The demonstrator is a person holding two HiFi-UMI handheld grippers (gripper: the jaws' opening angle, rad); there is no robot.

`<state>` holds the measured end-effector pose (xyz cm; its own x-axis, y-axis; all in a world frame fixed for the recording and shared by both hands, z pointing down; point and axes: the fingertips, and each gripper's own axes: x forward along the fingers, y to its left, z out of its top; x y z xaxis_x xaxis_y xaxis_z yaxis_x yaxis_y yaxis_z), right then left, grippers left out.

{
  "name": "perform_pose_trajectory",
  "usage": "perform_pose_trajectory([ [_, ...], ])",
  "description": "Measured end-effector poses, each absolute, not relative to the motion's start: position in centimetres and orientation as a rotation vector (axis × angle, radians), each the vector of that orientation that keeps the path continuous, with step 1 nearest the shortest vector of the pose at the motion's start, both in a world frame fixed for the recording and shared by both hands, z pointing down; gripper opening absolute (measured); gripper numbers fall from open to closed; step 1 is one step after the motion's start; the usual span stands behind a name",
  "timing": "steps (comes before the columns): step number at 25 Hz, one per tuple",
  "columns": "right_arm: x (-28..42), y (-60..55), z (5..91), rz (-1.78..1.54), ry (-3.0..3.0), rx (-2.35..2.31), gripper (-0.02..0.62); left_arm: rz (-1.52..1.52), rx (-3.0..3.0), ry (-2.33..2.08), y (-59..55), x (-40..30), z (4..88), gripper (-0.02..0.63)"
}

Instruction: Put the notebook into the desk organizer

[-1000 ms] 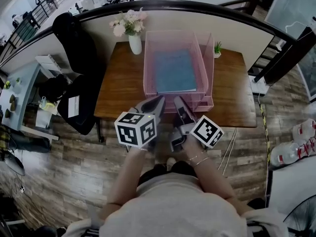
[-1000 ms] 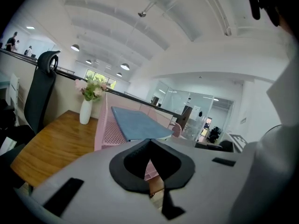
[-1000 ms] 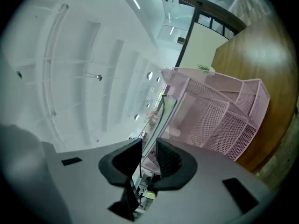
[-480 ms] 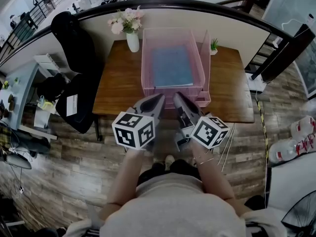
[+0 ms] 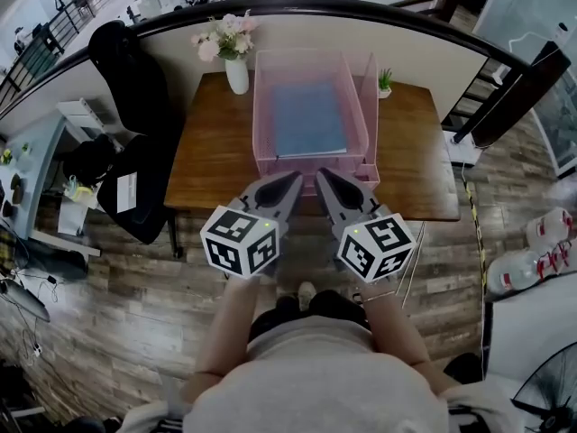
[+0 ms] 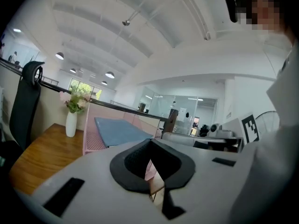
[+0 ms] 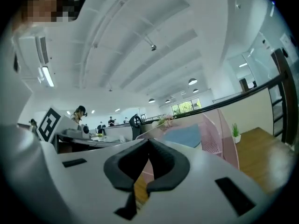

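Note:
A blue notebook (image 5: 308, 120) lies flat in the top tray of the pink mesh desk organizer (image 5: 311, 165) on the wooden desk (image 5: 212, 152). Both grippers hover side by side over the desk's front edge, just short of the organizer. My left gripper (image 5: 296, 179) is shut and holds nothing. My right gripper (image 5: 320, 175) is shut too, with nothing in it. The left gripper view has the notebook (image 6: 117, 129) in the organizer (image 6: 93, 141) beyond the closed left gripper (image 6: 150, 143). In the right gripper view the notebook (image 7: 182, 135) lies past the closed right gripper (image 7: 148, 141).
A white vase of flowers (image 5: 236, 72) stands at the desk's back left, beside the organizer. A small potted plant (image 5: 385, 81) is at the back right. A black office chair (image 5: 135, 88) stands left of the desk. A black rail (image 5: 361, 12) curves behind it.
The right gripper's jaws have come together from open to shut. Both grippers stay at the desk's front edge, and the notebook has not moved.

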<state>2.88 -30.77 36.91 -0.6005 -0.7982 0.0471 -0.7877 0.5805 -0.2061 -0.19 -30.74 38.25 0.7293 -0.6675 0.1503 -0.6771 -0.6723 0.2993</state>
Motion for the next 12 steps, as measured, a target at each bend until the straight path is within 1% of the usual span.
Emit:
perform_pose_trajectory([
  [3, 2.9, -30.7, 37.1, -0.192, 2.813, -1.436, -0.003, 0.138, 2.588, -1.077, -30.8, -0.1, 39.3, 0.014],
  [8, 2.8, -30.6, 37.8, -0.083, 2.878, -1.491, -0.002, 0.218, 2.593, -1.149, -30.9, -0.5, 40.0, 0.014],
  [12, 2.5, -30.5, 38.3, -0.092, 2.899, -1.492, -0.002, 0.221, 2.623, -1.178, -30.7, -0.5, 40.1, 0.014],
])
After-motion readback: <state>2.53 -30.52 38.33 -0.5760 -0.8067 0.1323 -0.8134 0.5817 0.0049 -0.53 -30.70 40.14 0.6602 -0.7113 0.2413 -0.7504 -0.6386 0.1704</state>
